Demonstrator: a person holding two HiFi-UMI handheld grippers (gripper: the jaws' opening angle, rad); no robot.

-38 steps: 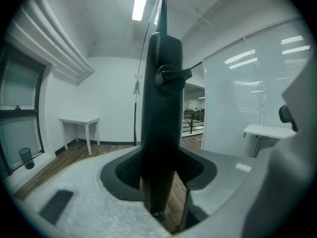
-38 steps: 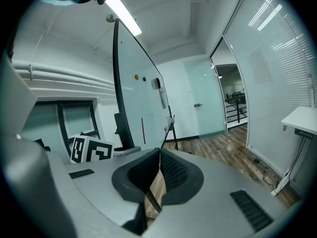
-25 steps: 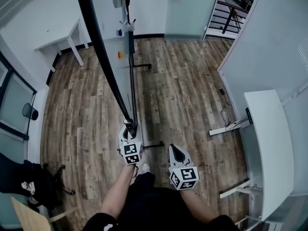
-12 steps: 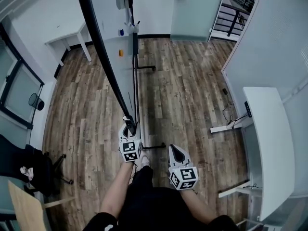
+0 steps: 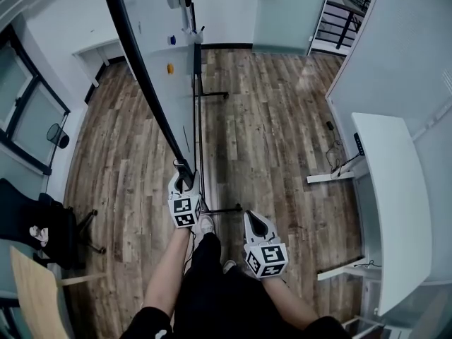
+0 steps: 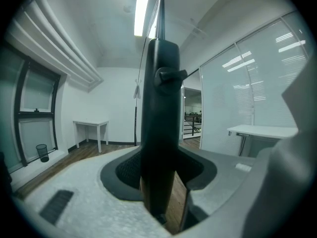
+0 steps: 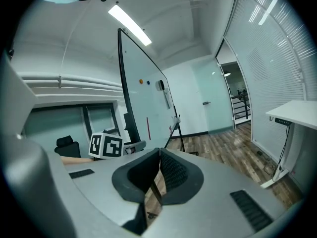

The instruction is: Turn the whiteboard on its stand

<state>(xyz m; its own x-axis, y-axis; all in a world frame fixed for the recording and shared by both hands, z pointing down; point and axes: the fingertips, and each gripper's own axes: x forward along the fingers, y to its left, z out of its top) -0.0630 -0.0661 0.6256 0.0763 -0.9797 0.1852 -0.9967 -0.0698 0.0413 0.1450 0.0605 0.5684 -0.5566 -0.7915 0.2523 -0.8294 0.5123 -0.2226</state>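
Note:
The whiteboard (image 5: 154, 30) stands edge-on from above, its black frame edge (image 5: 145, 83) running down to my left gripper (image 5: 183, 183). That gripper is shut on the frame's near end, and the black bar (image 6: 159, 133) fills the gap between the pads. The stand's feet (image 5: 220, 209) spread over the wooden floor. My right gripper (image 5: 253, 221) hangs free to the right of the board, pads together with nothing between them. In the right gripper view (image 7: 158, 170) the whiteboard (image 7: 143, 103) rises to the left, with the left gripper's marker cube (image 7: 105, 146) beside it.
A white desk (image 5: 395, 210) lines the glass wall on the right, with a cable (image 5: 332, 161) on the floor near it. At the left are a dark office chair (image 5: 42, 232), a bin (image 5: 58, 136) and a wooden tabletop corner (image 5: 28, 295). A small white table (image 5: 95, 51) stands behind the board.
Both grippers have travelled across the floor together with the board's near end, and the board has swung. The left gripper keeps its hold on the frame. The right stays free.

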